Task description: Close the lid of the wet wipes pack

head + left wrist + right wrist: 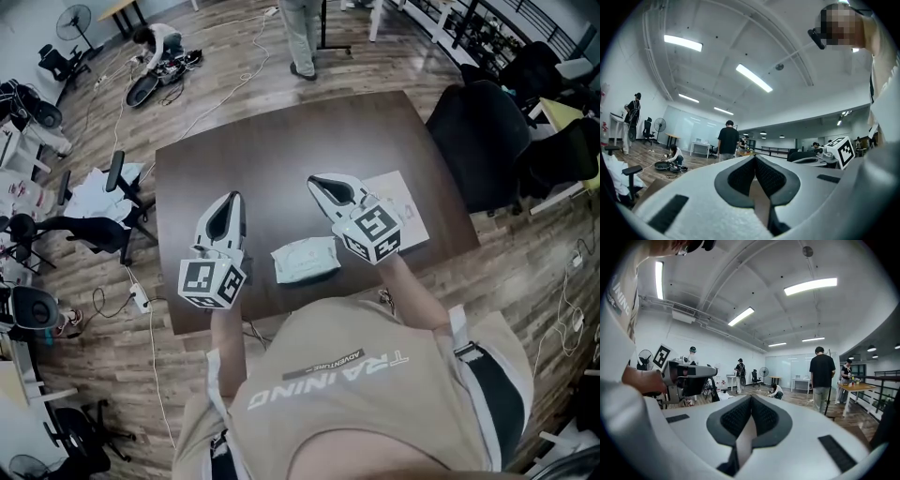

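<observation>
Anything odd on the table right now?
Nothing stands out. The wipes pack lies flat on the table between the left gripper and right gripper, both shut and empty. Lid state too small to tell.

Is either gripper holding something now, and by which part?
Nothing is held. The left gripper and right gripper are shut, empty; the wet wipes pack lies on the table.

Left gripper, seen along its jaws: the two dark padded jaws meet at the tips, with nothing between them. Beyond, a person in a black shirt stands upright. To the left, a second person crouches on the wooden floor near a standing fan.
</observation>
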Tool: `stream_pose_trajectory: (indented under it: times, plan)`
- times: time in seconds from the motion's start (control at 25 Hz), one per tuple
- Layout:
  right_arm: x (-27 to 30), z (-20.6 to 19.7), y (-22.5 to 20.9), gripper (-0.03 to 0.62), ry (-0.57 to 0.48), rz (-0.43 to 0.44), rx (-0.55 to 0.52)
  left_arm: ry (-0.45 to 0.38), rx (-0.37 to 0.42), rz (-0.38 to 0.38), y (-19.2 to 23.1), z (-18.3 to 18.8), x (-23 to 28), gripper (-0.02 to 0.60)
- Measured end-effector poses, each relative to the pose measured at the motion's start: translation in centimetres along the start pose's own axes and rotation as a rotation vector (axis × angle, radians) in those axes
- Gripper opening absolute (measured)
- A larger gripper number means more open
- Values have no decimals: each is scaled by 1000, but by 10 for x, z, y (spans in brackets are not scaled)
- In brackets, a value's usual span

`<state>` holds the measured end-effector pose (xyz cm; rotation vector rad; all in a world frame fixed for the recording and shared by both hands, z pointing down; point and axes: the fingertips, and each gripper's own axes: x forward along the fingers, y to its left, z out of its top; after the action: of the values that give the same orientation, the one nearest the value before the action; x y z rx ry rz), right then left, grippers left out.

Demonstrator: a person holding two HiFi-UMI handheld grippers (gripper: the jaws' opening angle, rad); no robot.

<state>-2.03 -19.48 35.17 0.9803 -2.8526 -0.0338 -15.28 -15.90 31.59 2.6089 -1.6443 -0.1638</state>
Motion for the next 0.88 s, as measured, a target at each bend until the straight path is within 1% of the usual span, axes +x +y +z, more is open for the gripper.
stream_pose_trajectory:
  times: [0.16, 0.36, 0.6, 0.88]
  plan:
    - [-5, -7, -8, 14, 3, -15, 17, 10, 11, 2, -1, -3, 0, 5]
    - [-6, -13, -9, 14, 16, 5, 22, 13, -7, 17, 0, -7, -1, 5]
    - [-3, -22, -1, 14, 33, 35, 21, 42, -38, 17, -3, -22, -4, 5]
    - [-4, -26, 0, 14, 41, 37, 17, 46, -62, 19, -2, -28, -5, 5]
